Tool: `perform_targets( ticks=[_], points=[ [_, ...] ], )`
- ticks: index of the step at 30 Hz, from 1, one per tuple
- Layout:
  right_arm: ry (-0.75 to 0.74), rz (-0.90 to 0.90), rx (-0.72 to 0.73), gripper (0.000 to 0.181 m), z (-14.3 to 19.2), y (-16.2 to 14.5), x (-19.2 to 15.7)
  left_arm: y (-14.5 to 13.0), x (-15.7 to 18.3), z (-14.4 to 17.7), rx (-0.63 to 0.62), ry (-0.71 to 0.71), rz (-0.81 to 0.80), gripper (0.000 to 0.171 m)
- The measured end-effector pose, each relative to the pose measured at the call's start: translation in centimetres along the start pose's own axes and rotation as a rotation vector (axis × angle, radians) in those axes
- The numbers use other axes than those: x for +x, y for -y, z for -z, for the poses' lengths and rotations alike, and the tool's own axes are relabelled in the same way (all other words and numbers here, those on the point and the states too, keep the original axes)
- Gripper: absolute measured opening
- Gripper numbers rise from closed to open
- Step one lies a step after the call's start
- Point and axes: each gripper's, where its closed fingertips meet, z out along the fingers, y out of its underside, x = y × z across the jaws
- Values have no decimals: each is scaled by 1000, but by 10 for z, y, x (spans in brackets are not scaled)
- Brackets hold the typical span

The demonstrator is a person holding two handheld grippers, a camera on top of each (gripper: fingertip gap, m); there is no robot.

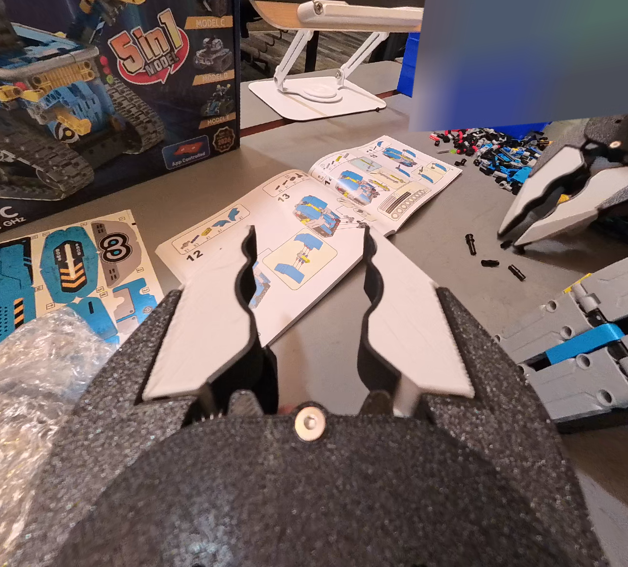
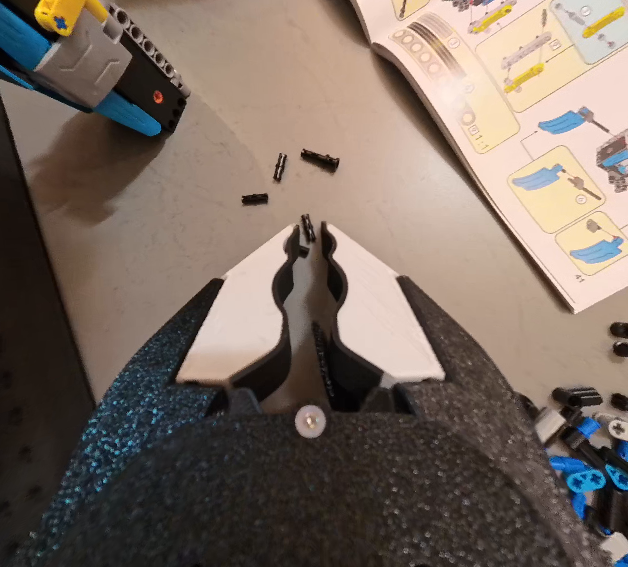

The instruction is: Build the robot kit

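Observation:
My right gripper [image 2: 308, 227] is low over the grey table [image 2: 238, 41], its jaws a narrow gap apart. A small black pin [image 2: 308, 228] lies between the fingertips; a sliver of table shows beside it. Three more black pins [image 2: 319, 161] lie just ahead. A grey, blue and black brick model [image 2: 102, 58] with a yellow piece stands to the upper left. My left gripper [image 1: 307, 231] is open and empty, held above an open instruction booklet [image 1: 306, 211]. The right gripper [image 1: 511, 242] also shows at the right of the left wrist view, by the pins [image 1: 489, 263] and the model [image 1: 577, 347].
A large toy box [image 1: 119, 58] stands at the back left, with a sticker sheet [image 1: 74, 272] and a crumpled plastic bag [image 1: 40, 364] in front. A white folding stand [image 1: 316, 95] sits behind the booklet. A pile of loose small parts [image 1: 503, 153] lies at the right, also seen in the right wrist view [image 2: 591, 448].

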Motion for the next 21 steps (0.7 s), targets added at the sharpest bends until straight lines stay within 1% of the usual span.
perform_targets(
  ticks=[2, 4, 6, 8, 9, 11, 14, 17, 21],
  points=[
    [10, -19, 34, 14, 5, 4, 1, -1, 0, 0, -4, 0, -4, 63],
    [7, -38, 87, 20, 16, 12, 5, -1, 1, -1, -9, 0, -9, 63],
    [-19, -53, 159, 21, 33, 23, 12, -2, 2, -1, -12, 0, -15, 63],
    [-29, -64, 245, 27, 53, 35, 12, -2, 3, -2, -16, -1, -24, 63],
    [-59, -85, 281, 28, 64, 39, 14, -2, 3, -2, -18, -1, -29, 63],
    [-142, -137, 336, 28, 89, 36, 18, -3, 4, -2, -22, 0, -42, 63],
    [-290, -212, 402, 28, 129, 9, 16, -3, 7, -2, -25, 2, -67, 62],
    [-444, -307, 392, 27, 166, -39, 12, -6, 10, -5, -44, 2, -96, 62],
    [-632, -454, 417, 20, 207, -101, 4, -8, 14, -6, -60, 3, -135, 62]
  ],
)
